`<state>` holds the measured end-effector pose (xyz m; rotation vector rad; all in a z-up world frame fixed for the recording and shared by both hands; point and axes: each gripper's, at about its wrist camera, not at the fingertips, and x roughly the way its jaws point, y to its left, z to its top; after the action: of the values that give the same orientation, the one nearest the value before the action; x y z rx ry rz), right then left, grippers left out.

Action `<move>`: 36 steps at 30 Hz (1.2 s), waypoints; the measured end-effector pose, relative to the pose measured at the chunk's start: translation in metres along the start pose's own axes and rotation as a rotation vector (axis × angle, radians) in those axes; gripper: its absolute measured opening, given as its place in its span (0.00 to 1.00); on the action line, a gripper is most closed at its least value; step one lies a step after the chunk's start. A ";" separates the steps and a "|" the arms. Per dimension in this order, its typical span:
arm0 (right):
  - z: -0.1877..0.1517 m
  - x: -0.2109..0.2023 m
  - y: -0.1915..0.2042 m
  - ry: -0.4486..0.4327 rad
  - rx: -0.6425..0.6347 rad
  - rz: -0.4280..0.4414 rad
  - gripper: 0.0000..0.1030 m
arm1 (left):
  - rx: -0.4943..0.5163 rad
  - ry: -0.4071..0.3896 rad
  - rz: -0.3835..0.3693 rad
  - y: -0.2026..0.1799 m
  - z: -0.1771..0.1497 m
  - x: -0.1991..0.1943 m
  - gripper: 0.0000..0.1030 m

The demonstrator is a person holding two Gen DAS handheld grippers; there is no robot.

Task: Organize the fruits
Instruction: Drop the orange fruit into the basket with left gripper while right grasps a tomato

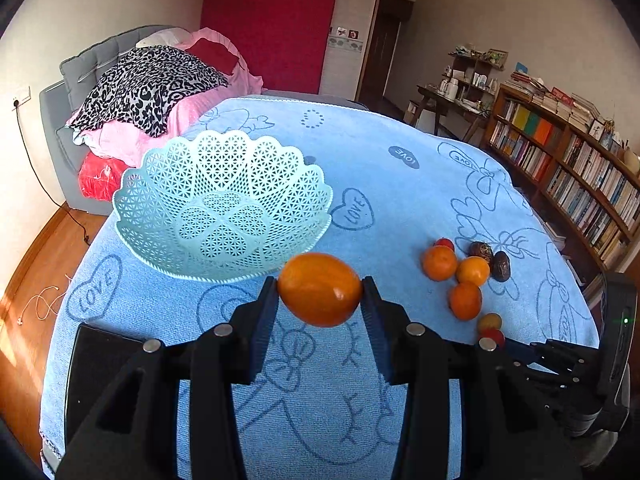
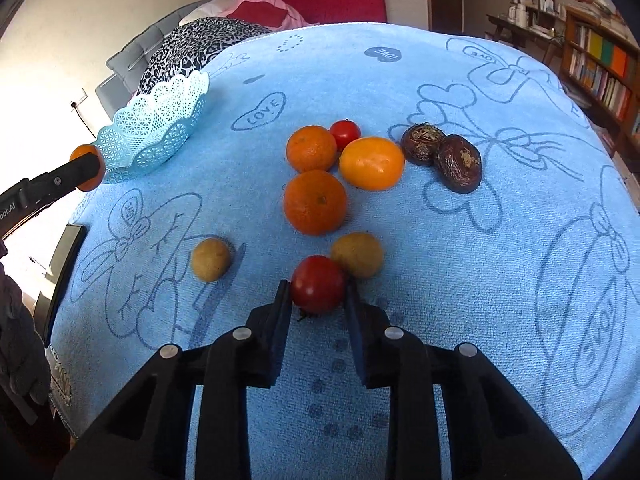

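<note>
Two hand-held grippers: both loaded, one fruit each.
Left hand-held gripper [image 1: 320, 290]: clamped on an oval orange fruit [image 1: 320, 289], lifted clear of the blue towel [image 1: 400, 208] that covers the bench.
Fruit's long axis: runs side to side, straight across the gap between the two fingers, so the pads press on its ends.
Basket [image 1: 152, 184]: pale turquoise lattice bowl, empty, standing on the towel at the far left.
Key relation: the basket lies just beyond and to the left of the held orange fruit; from the left wrist view its near rim sits right above the fruit. My judgement is that a short push forward and left puts the fruit over the bowl, and the left hand is much the nearer of the two.
Right hand-held gripper [image 2: 318, 292]: closed around a red tomato [image 2: 318, 284] low at the towel, near side of the fruit pile; whether it is lifted yet I cannot tell.
Yellowish fruit [image 2: 358, 254]: touching the tomato on its far right, so it may roll when the tomato leaves.
Remaining pile: two mandarins [image 2: 315, 202], another oval orange fruit [image 2: 372, 163], a second tomato [image 2: 345, 133] and two dark wrinkled fruits [image 2: 458, 163] further back, a lone yellowish fruit [image 2: 211, 259] to the left.
Progress: early, as I judge it; nothing is in the basket.
</note>
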<state>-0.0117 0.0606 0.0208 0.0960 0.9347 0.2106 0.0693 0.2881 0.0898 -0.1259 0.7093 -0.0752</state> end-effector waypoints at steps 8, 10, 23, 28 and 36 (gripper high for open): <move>0.001 -0.009 0.000 -0.017 0.019 0.005 0.26 | -0.041 -0.055 0.088 0.033 0.027 0.012 0.42; 0.002 -0.010 0.002 -0.019 0.023 0.008 0.26 | -0.051 -0.053 0.106 0.040 0.031 0.018 0.43; 0.052 -0.017 0.038 -0.078 -0.034 0.089 0.26 | -0.162 -0.117 0.191 0.079 0.041 -0.004 0.95; 0.085 -0.004 0.074 -0.091 -0.090 0.146 0.26 | -0.189 -0.128 0.208 0.091 0.044 -0.012 0.97; 0.132 0.027 0.129 -0.097 -0.157 0.204 0.27 | -0.238 -0.109 0.228 0.105 0.041 -0.007 0.97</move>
<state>0.0923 0.1933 0.0998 0.0554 0.8089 0.4633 0.0936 0.3969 0.1107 -0.2733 0.6173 0.2334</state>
